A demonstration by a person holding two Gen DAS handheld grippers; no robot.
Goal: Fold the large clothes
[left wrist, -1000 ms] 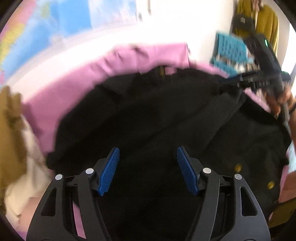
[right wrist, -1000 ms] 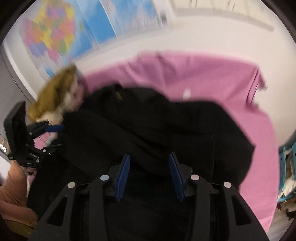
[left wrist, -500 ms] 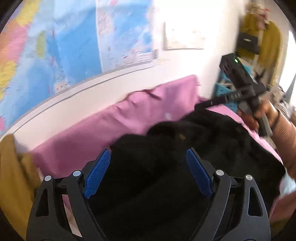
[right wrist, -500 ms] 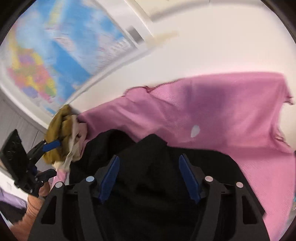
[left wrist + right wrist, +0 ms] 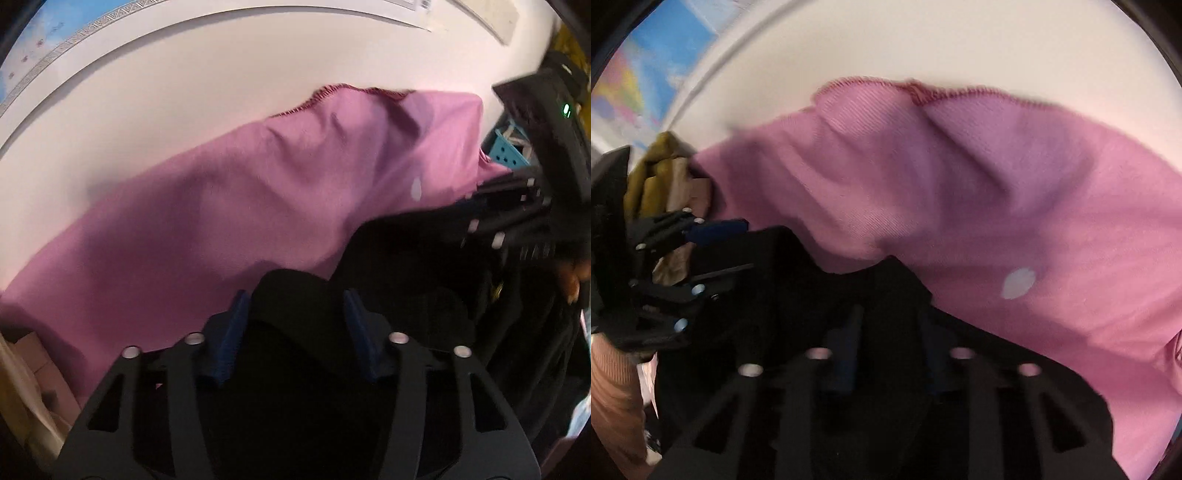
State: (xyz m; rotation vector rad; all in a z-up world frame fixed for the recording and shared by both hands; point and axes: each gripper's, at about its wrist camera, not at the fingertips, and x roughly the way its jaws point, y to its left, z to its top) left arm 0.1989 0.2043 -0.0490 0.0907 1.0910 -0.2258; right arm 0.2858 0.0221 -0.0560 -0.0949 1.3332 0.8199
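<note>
While both hands reach over the far edge of the work surface, the pink sheet [image 5: 258, 206] fills the view, draped across the surface and rumpled up against the white wall [image 5: 184, 74]. On top of it lies the black garment [image 5: 417, 251], the big piece to be folded, its far edge bunched into a hump on the near side of the pink.

Left gripper [image 5: 295, 314] first: a raised ridge of black cloth stands right between its blue pads [image 5: 238, 314], and the jaws are closing on it. The pads flank the fold closely, though I can't tell whether they press yet. Over to the right gripper [image 5: 886, 332]: it's blurred and dark against dark cloth, jaws closing and already narrow, black fabric between them, but a firm pinch can't be confirmed.

For a clean fold, I'd say both pinches want to take the same edge at matching depth, catching only the black layers and none of the pink underneath. Then lift evenly so the edge stays straight between the two hands.

Off to the side, a heap of mustard and beige clothes [image 5: 665, 184] waits near the wall, and a blue basket [image 5: 509, 147] peeks out past the sheet's corner.
</note>
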